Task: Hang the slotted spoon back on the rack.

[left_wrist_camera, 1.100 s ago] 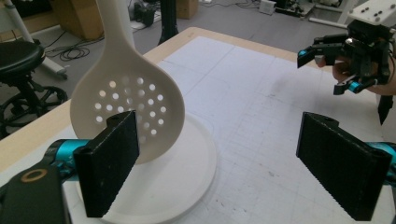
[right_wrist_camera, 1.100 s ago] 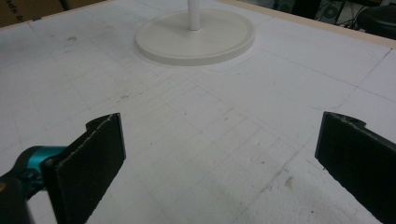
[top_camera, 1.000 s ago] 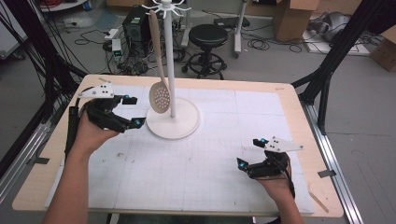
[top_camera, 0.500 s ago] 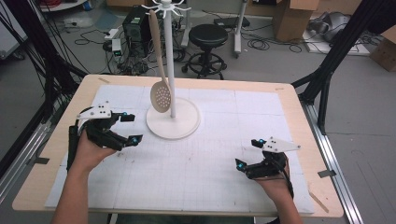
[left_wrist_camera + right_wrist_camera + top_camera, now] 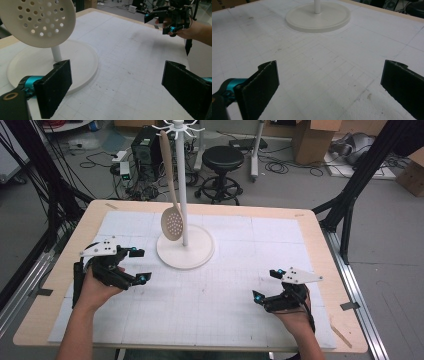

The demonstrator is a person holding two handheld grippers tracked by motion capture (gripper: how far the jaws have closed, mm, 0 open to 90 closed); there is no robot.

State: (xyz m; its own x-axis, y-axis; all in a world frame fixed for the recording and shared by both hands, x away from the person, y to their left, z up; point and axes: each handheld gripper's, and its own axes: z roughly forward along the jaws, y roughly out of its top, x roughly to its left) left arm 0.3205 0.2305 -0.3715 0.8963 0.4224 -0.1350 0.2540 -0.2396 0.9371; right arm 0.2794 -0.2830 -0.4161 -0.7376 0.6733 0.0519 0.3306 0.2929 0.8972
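Both tools spread wide, empty: L tool (image 5: 138,266), R tool (image 5: 267,284).

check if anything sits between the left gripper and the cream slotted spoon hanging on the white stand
Nothing visible does. The left gripper, jaws open, faces the cream perforated spoon across bare white mat. The white stand's round base lies below the spoon, its pole behind it.

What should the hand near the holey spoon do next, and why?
Probably ease the left tongs forward toward the hanging slotted spoon. They are open and empty, the spoon bowl hangs just ahead of them beside the stand, and the right tongs are farther off.
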